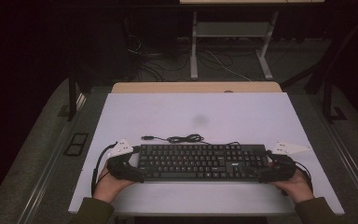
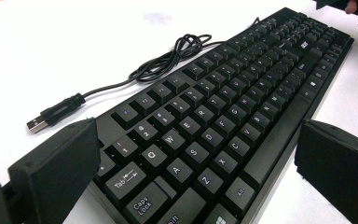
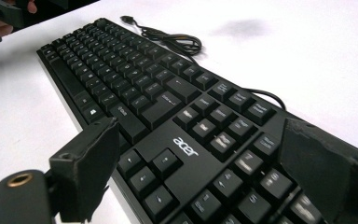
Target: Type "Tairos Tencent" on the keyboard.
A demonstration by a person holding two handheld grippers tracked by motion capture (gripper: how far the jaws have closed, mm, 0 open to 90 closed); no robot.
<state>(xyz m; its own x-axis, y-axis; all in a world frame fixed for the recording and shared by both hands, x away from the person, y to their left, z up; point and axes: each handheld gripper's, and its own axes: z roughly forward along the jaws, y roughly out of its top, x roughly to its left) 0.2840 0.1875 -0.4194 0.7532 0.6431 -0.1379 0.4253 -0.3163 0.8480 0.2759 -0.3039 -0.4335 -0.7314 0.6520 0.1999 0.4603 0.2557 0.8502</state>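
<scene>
1. The left gripper (image 1: pixel 129 171) sits at the left end of the keyboard (image 1: pixel 200 161), near edge. In the left gripper view its jaws stand wide, one on each side of that end (image 2: pixel 182 154), and I cannot tell that either presses on the case.

2. The keyboard lies flat on the white worktop (image 1: pixel 196 116), long side running left to right, near the person. Its cable (image 1: pixel 182 138) lies loosely coiled just beyond the far edge, with the plug (image 2: pixel 39 122) free on the worktop at the left, joined to nothing.

3. The right gripper (image 1: pixel 272 173) sits at the right end of the keyboard. In the right gripper view its jaws are also wide, set either side of the number-pad end (image 3: pixel 200 154), with no clear clamp on it.

4. Judgement: the work looks like a two-ended grasp of the keyboard, to lift or shift it. Both grippers are in place, which is the part done. Closing on both ends and the lift or move itself seem left, since the keyboard rests fully on the worktop.

5. The loose cable will trail along when the keyboard moves.
</scene>
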